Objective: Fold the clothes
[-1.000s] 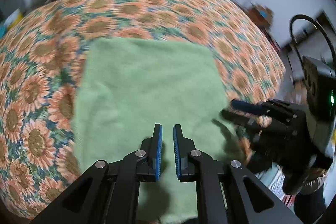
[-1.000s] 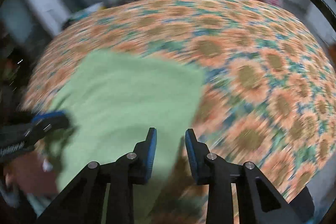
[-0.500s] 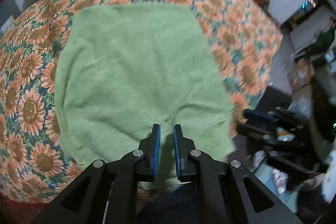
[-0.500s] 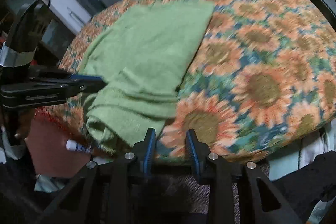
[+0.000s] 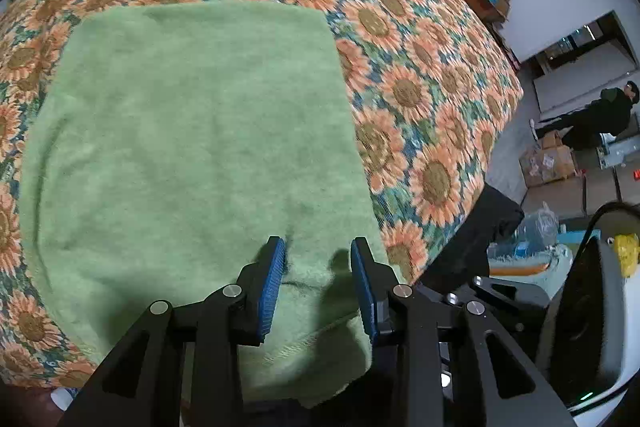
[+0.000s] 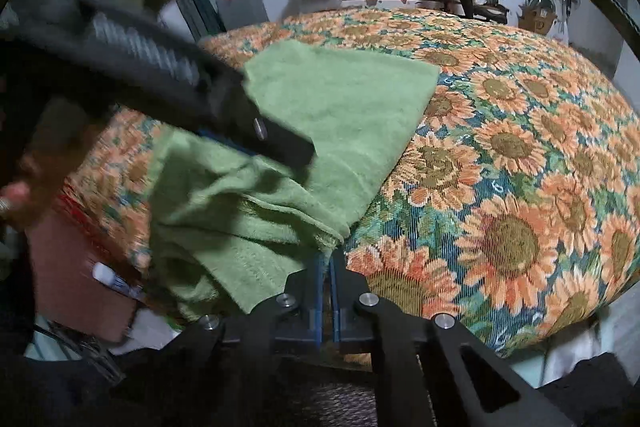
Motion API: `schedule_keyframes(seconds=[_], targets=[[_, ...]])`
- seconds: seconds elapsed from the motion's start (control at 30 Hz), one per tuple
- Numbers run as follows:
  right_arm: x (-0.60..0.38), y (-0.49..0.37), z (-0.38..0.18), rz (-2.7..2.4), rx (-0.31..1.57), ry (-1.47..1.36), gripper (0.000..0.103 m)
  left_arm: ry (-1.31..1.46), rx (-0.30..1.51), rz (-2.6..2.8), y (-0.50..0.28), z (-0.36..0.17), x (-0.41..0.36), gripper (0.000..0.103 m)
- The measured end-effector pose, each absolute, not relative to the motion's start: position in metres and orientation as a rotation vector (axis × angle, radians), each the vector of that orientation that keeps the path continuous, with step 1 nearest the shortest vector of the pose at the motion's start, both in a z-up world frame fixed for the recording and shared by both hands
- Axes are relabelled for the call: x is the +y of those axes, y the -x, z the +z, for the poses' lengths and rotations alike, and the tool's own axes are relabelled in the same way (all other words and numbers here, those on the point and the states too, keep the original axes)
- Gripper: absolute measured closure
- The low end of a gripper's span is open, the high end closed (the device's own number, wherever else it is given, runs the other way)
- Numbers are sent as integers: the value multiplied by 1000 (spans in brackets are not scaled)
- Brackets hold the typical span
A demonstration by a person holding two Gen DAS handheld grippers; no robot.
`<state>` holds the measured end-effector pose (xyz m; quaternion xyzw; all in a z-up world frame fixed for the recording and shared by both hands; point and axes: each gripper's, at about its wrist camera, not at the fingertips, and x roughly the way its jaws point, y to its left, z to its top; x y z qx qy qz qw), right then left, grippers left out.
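Here, left gripper (image 5: 318,267): jaws just widened, part-open astride green towel (image 5: 192,147) | right gripper (image 6: 326,263): closed tight, pinching towel corner | sunflower tablecloth (image 6: 500,147) beyond fingertips.

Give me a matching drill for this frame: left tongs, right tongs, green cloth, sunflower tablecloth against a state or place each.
Column A:
1. left tongs
2. right tongs
3. green fleece cloth
4. orange sunflower-print tablecloth

Column B:
a. covers the whole table, under everything
b. jaws apart over the cloth's near edge, having just opened
c. lies spread on the table, near edge hanging over the side
d. jaws together at the cloth's near corner, having just closed

Pairs: 1-b, 2-d, 3-c, 4-a
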<state>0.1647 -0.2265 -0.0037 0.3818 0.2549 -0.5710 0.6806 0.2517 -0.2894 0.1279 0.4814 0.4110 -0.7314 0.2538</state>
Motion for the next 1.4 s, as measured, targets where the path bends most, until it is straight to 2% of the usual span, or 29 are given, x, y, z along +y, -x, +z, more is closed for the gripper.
schedule_keyframes(seconds=[0.17, 0.4, 0.43, 0.5, 0.57, 0.63, 0.7, 0.73, 0.8, 0.83, 0.9, 0.97, 1.0, 1.17, 1.33, 1.4], targets=[[-199, -153, 5, -1172, 445, -992, 101, -1346, 1107, -2016, -254, 125, -277, 68], [-209, -140, -41, -1127, 468, -1180, 100, -1383, 967, -2044, -260, 116, -246, 70], [-214, -135, -38, -1137, 459, -1177, 96, -1359, 965, -2054, -263, 115, -242, 71], [-227, -123, -26, -1182, 448, -1147, 92, -1305, 1084, -2074, -274, 117, -244, 79], [-232, -113, -5, -1246, 449, -1066, 73, -1249, 1232, -2099, -287, 122, -249, 84], [-236, -115, 8, -1275, 485, -982, 72, -1153, 1300, -2117, -303, 134, -255, 84], [-241, -124, 16, -1279, 516, -919, 65, -1069, 1241, -2098, -321, 149, -259, 83], [-242, -132, 19, -1262, 520, -906, 62, -1031, 1208, -2081, -330, 156, -261, 82], [-246, -150, 18, -1201, 529, -891, 58, -984, 1202, -2045, -343, 161, -264, 64], [-250, -158, 17, -1176, 535, -882, 57, -966, 1206, -2018, -350, 162, -266, 62], [-249, -175, 15, -1148, 558, -841, 52, -966, 1199, -1986, -355, 158, -267, 61], [-240, -197, 14, -1147, 618, -774, 34, -986, 1195, -1963, -356, 151, -266, 61], [-230, -204, 19, -1154, 658, -734, 31, -1000, 1186, -1954, -354, 147, -266, 61], [-232, -232, 8, -1347, 805, -611, 32, -1119, 1090, -1836, -339, 117, -267, 61], [-224, -194, -9, -1501, 877, -782, 34, -1024, 1279, -1856, -358, 106, -279, 61], [-215, -184, -10, -1486, 871, -853, 43, -989, 1344, -1861, -364, 103, -283, 61]])
